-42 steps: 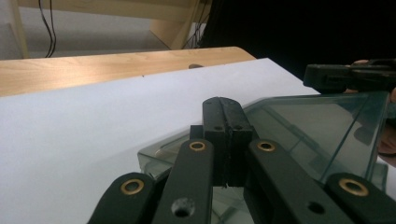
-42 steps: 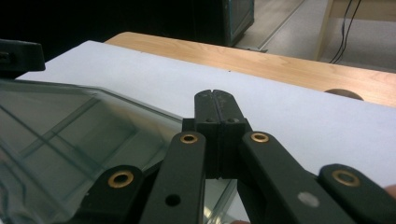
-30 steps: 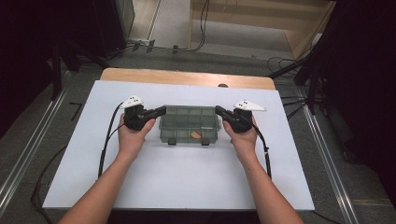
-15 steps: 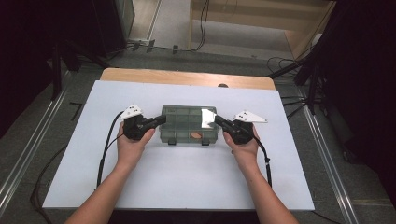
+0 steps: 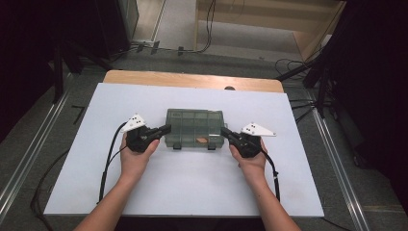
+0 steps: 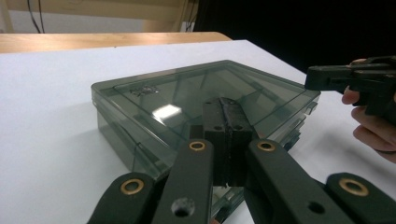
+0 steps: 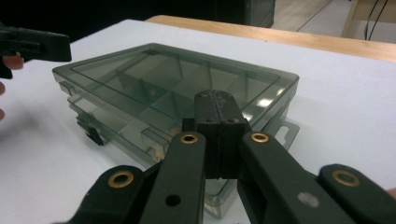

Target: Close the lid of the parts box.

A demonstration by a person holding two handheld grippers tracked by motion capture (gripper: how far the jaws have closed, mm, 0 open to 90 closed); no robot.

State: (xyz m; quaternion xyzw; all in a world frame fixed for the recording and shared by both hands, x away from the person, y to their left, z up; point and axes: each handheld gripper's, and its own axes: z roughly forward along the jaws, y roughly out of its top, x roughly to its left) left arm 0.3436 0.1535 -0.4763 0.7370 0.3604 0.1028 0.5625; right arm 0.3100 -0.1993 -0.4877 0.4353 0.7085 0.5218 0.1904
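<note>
Organizer box [image 5: 195, 127] of smoky translucent plastic lies flat near the middle of the white table cover [image 5: 96, 192], lid down, with two dark latches [image 5: 177, 146] on its near edge toward the person. Through the lid the dividers show, and a small orange-brown item [image 5: 202, 140] sits in a near-right compartment; what it is cannot be made out.

The left gripper [image 5: 163, 130] comes in at the box's left end and the right gripper [image 5: 225, 131] at its right end, each jaw tip at or just beside a near corner. In the left gripper view the jaws are pressed together with nothing between them, their tip over the lid's corner [image 6: 224, 105]; the right gripper view shows the same, jaws closed flat against each other above the box edge [image 7: 212, 100]. Neither grips the box.

Judging by this, the box is being braced or squared up from both ends before opening. The next move probably calls for shifting a tip down to a latch and prying it up while the other gripper steadies the box, which looks light enough to slide.
</note>
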